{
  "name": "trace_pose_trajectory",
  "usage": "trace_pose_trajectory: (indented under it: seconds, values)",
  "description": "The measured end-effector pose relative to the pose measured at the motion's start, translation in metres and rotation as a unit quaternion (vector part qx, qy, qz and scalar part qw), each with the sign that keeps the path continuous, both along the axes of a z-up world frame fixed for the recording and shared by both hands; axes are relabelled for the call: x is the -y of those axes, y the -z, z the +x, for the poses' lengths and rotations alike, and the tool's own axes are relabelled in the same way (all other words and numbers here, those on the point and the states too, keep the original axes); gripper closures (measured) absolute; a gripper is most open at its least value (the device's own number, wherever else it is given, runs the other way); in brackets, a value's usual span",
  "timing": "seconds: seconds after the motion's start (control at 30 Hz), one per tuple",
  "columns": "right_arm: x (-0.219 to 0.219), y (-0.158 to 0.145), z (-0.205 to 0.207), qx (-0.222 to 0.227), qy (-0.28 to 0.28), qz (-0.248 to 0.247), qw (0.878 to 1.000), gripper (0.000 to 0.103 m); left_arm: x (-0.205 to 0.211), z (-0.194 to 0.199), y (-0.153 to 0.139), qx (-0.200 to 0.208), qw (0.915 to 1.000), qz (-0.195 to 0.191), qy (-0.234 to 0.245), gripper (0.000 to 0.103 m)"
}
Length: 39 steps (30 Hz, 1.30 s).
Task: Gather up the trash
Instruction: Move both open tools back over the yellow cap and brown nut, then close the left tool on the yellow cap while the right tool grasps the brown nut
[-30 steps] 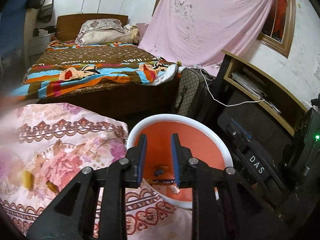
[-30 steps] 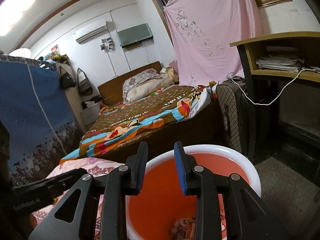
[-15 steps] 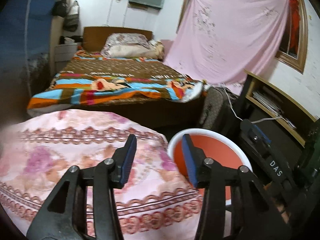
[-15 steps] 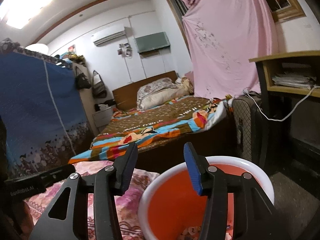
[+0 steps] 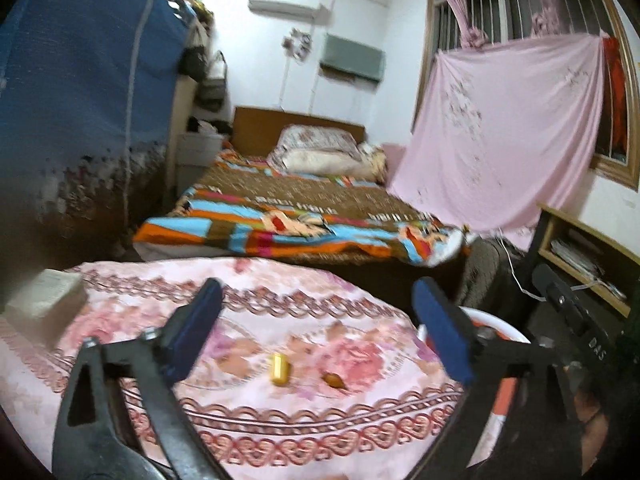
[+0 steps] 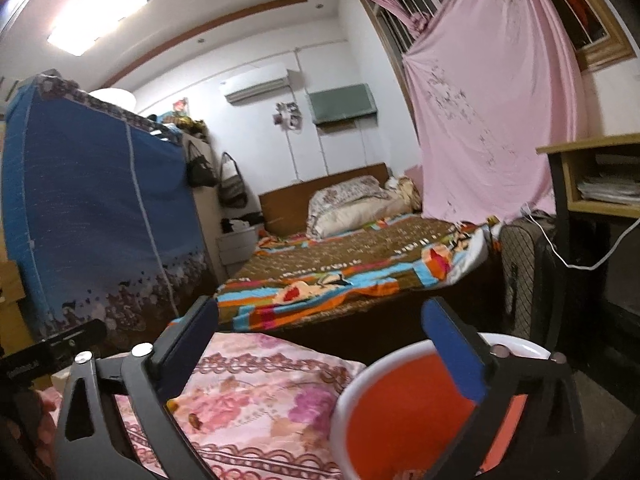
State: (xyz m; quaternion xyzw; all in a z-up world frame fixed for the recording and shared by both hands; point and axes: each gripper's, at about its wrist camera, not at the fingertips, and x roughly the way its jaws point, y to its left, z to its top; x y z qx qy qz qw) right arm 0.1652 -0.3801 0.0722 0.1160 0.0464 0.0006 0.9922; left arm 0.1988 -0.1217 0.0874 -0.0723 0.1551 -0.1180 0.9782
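Left wrist: left gripper (image 5: 316, 320) gaped wide, empty, above wrappers (image 5: 280, 369) on cloth (image 5: 280, 304); right gripper (image 6: 320, 344) likewise, bin (image 6: 404, 412) beside for drops.

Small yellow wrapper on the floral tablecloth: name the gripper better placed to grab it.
Left. The left gripper is open with the small yellow wrapper framed between its fingers; the right gripper faces the orange bin.

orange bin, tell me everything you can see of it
The bin is a round bucket, plastic by its look, with a white rim and outside and an orange inside. It stands upright and open, with no lid, right beside the floral-clothed table; whether they touch is unclear. The right wrist view looks down into it past the open right gripper, whose finger overlaps it. A little trash shows at the bottom. The left wrist view shows only part of its rim.
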Motion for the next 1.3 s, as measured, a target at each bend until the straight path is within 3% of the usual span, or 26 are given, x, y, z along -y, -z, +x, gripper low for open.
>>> trace_pose_trajectory:
  seconds: [0.53, 0.8, 1.0, 1.3]
  values:
    - [-0.071, -0.004, -0.011, 0.068, -0.078, -0.083, 0.991, 0.0, -0.048, -0.028, 0.006, 0.058, 0.9957, 0.034, -0.063, 0.011]
    - [-0.102, 0.003, -0.008, 0.067, -0.108, -0.146, 0.981, 0.0, -0.064, -0.036, 0.014, 0.062, 0.9942, 0.055, -0.068, 0.011]
    - [-0.107, 0.008, -0.002, 0.05, -0.115, -0.153, 0.98, 0.0, -0.067, -0.033, 0.017, 0.051, 0.9955, 0.049, -0.064, 0.011]
    - [-0.1, 0.017, 0.031, -0.043, -0.13, -0.119, 0.983, 0.0, -0.067, -0.006, 0.027, -0.018, 0.9981, 0.043, -0.04, 0.011]
